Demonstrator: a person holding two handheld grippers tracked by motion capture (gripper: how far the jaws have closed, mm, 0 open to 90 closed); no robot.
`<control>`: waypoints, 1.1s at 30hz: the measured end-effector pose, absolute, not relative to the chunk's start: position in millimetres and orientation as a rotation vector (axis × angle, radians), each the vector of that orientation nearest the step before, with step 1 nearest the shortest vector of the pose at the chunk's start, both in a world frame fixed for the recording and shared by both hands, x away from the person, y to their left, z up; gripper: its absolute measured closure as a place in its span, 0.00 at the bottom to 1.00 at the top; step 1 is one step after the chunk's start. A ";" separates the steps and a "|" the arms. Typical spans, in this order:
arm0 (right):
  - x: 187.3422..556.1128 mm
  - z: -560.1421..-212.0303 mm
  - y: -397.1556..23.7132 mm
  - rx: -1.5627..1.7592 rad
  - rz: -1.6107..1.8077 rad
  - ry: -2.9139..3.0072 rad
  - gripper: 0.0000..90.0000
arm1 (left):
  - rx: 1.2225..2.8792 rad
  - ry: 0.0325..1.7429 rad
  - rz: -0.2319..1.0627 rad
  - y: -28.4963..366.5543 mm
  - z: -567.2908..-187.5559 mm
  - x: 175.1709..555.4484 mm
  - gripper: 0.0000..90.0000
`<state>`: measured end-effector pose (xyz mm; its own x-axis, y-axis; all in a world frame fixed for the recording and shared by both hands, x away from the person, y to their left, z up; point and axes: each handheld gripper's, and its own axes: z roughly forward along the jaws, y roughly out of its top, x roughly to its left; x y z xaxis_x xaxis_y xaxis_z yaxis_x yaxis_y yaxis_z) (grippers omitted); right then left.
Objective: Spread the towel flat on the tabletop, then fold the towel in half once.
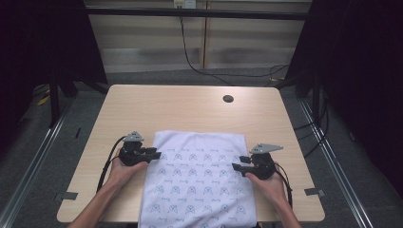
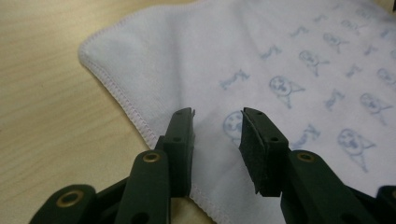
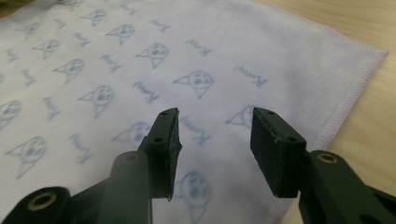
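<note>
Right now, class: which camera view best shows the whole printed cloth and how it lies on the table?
The high view: it takes in the printed cloth spread flat on the table, near edge overhanging. The left gripper view gives a close look at one stitched corner and hem; the right gripper view shows the pattern and another hemmed corner.

Left gripper [image 1: 153, 153], lower left of the high view: black body, grey three-cornered plate on top, black cable looping off its outer side. Right gripper [image 1: 240, 162], lower right: same black build, grey plate, black cable trailing toward the bottom edge. In both gripper views the jaws are dark, blocky, with flat black pads, small screw holes near the tips and brass-coloured rings at the pivots. Both forearms are bare, no sleeves.
</note>
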<state>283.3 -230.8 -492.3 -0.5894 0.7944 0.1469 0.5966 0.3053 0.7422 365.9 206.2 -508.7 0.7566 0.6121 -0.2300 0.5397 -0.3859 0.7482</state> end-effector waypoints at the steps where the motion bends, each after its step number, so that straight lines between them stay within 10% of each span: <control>1: 288.4 -495.0 -230.1 1.276 1.151 2.331 0.58 | 2.076 0.867 0.107 205.9 -508.1 365.6 0.71; 22: 227.7 -493.2 -220.6 1.173 1.192 2.511 0.49 | 2.162 0.746 0.087 218.9 -502.9 297.4 0.68; 33: 303.6 -490.7 -241.7 1.285 1.156 2.285 0.52 | 2.139 0.779 0.022 218.4 -502.4 304.4 0.64</control>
